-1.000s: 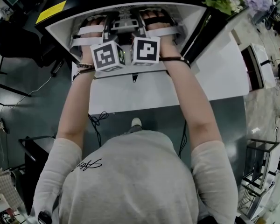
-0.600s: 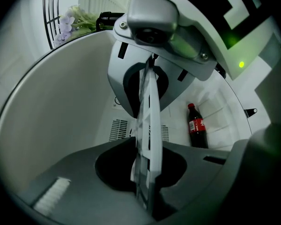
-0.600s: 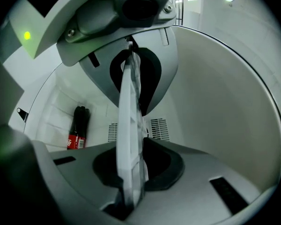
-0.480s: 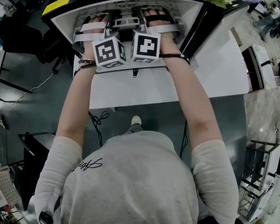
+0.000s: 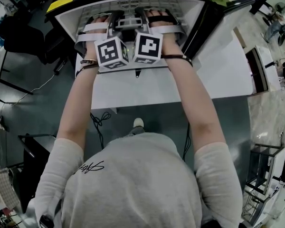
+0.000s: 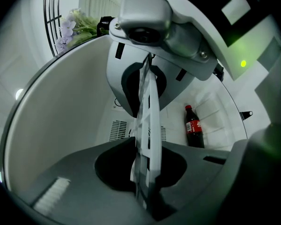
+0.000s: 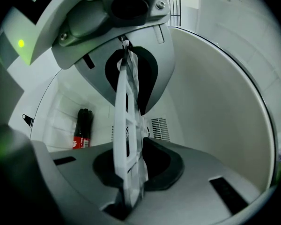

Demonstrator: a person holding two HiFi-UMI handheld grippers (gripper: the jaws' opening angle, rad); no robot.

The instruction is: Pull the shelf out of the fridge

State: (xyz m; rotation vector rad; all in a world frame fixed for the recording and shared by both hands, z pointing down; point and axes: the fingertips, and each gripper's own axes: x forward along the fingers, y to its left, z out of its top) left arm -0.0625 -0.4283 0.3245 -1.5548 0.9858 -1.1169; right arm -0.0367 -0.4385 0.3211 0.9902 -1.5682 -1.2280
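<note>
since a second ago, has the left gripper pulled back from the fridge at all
No. In the head view the left gripper sits where it did against the fridge's white rim; only the camera shifted.

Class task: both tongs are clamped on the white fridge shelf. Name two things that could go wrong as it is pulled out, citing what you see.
1. The left tongs and right tongs pinch only a thin part of the shelf, close together; it might slip free, or twist and jam.
2. A cola bottle sits inside the fridge; if it rests on this shelf, which is unclear, it could topple.
</note>
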